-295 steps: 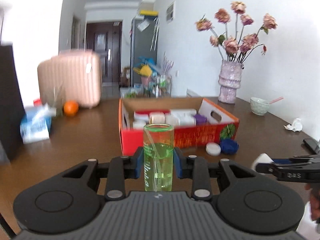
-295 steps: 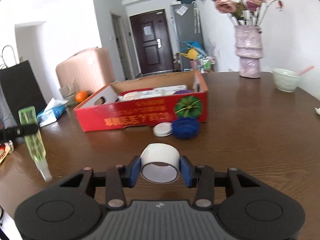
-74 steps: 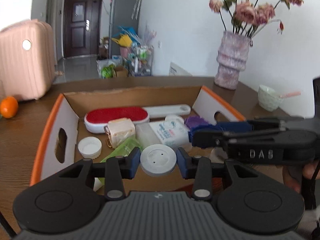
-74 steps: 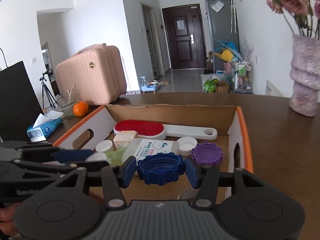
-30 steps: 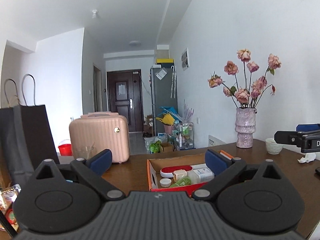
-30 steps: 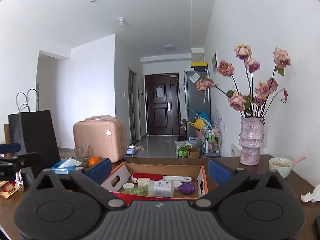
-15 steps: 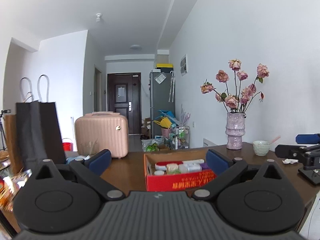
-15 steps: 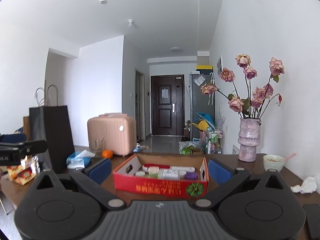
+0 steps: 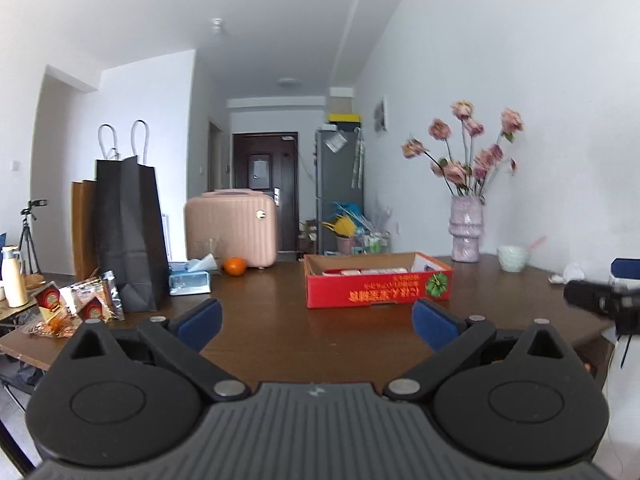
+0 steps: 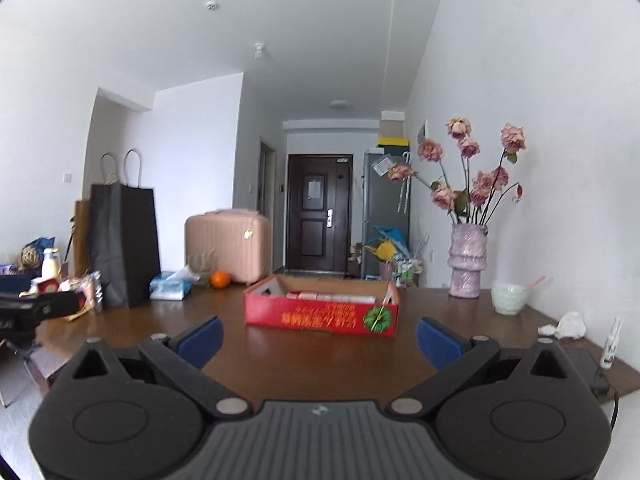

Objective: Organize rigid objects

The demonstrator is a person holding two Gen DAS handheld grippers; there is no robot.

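Observation:
A red cardboard box (image 9: 378, 288) with an open top stands on the brown table (image 9: 280, 324); white and red items show just over its rim. It also shows in the right wrist view (image 10: 322, 314). My left gripper (image 9: 316, 324) is open and empty, well back from the box near the table's front edge. My right gripper (image 10: 319, 338) is open and empty too, also well back. The right gripper shows at the right edge of the left wrist view (image 9: 600, 304). The left gripper shows at the left edge of the right wrist view (image 10: 28, 312).
A black paper bag (image 9: 128, 232), snack packets (image 9: 72, 304), a tissue pack (image 9: 190, 278) and an orange (image 9: 234, 266) sit at the table's left. A pink vase of flowers (image 9: 465, 232), a bowl (image 9: 513, 258), a crumpled tissue (image 10: 568, 326) and a small bottle (image 10: 611, 344) are at the right.
Both grippers have pulled back and dropped lower, away from the box, so it looks farther off and I see it side-on. Both stay open and empty.

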